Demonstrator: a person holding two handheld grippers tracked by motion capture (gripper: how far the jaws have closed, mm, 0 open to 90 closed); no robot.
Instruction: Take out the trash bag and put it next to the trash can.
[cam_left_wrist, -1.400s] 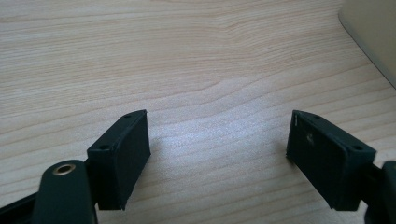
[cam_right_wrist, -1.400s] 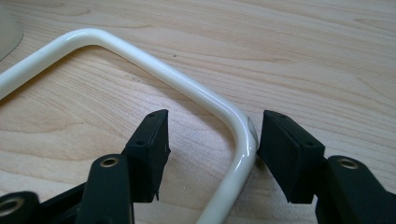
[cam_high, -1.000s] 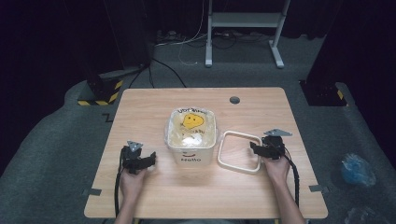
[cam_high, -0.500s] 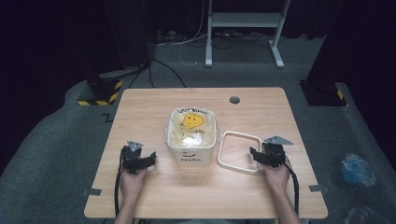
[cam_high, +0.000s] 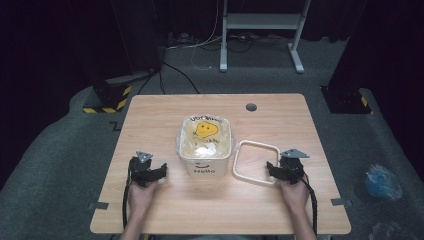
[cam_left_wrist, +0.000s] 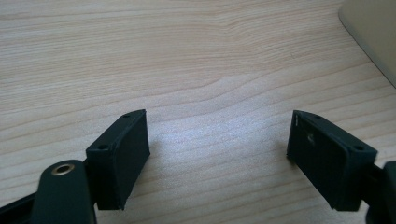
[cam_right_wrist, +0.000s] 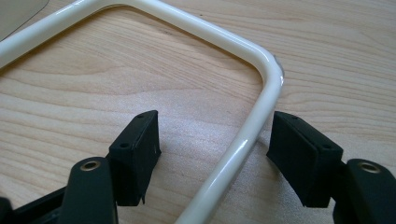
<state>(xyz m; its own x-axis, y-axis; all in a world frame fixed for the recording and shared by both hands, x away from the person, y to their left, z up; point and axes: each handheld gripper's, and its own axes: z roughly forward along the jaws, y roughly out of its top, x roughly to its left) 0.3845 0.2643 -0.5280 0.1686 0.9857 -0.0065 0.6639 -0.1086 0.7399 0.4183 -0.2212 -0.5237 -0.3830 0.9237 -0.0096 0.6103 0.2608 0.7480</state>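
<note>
Right gripper view: right tongs released, straddling cream frame flat on counter, probably for pickup; left tongs released over bare wood beside tub.

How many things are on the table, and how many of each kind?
Tubs: 1, the cream tub with a smiley face, mid-table.
Rings: 1, the white square ring lying flat beside it.
Grippers: 2, the left gripper and the right gripper, both open.
Total: 4.
</note>
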